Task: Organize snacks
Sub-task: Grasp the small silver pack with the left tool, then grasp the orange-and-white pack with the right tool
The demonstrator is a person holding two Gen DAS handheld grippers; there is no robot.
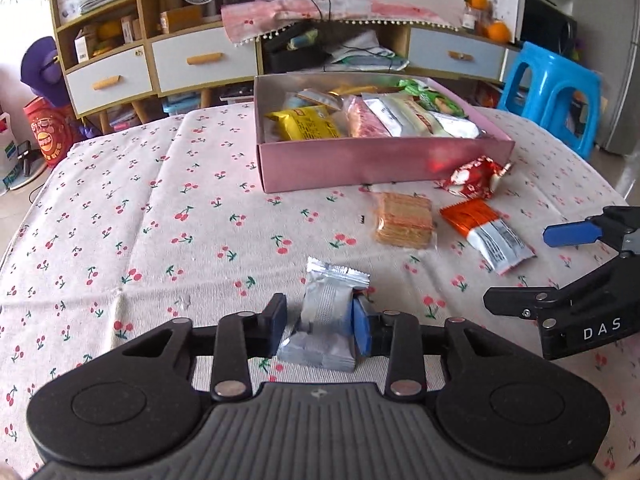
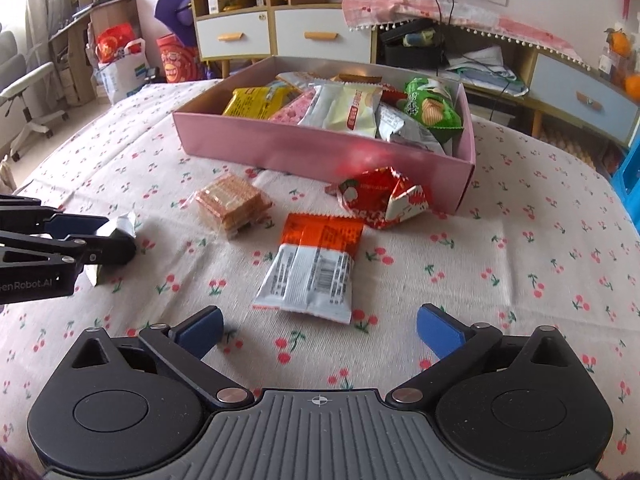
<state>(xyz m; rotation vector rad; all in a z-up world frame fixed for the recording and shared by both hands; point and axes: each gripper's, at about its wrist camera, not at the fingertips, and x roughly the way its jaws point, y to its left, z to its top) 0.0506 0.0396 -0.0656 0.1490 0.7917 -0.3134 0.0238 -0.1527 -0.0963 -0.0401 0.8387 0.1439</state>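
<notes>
On the cherry-print tablecloth, a small silver snack packet [image 1: 328, 304] stands between the blue pads of my left gripper [image 1: 320, 322], which is shut on it. In the right wrist view the left gripper [image 2: 116, 236] comes in from the left edge with the silver packet [image 2: 124, 220] in its tips. My right gripper [image 2: 320, 326] is open wide, just short of an orange-and-white packet [image 2: 312, 268]. Beyond lie a clear pack of crackers [image 2: 234, 204] and a red-and-white packet [image 2: 380, 196]. The pink box [image 2: 280, 140] behind them holds several snack packets.
A blue plastic stool [image 1: 552, 92] stands past the table's far right corner. A wooden cabinet with white drawers [image 1: 200, 64] lines the back wall. An office chair [image 2: 24, 96] sits off the table's left side. In the left wrist view my right gripper [image 1: 536, 268] reaches in from the right.
</notes>
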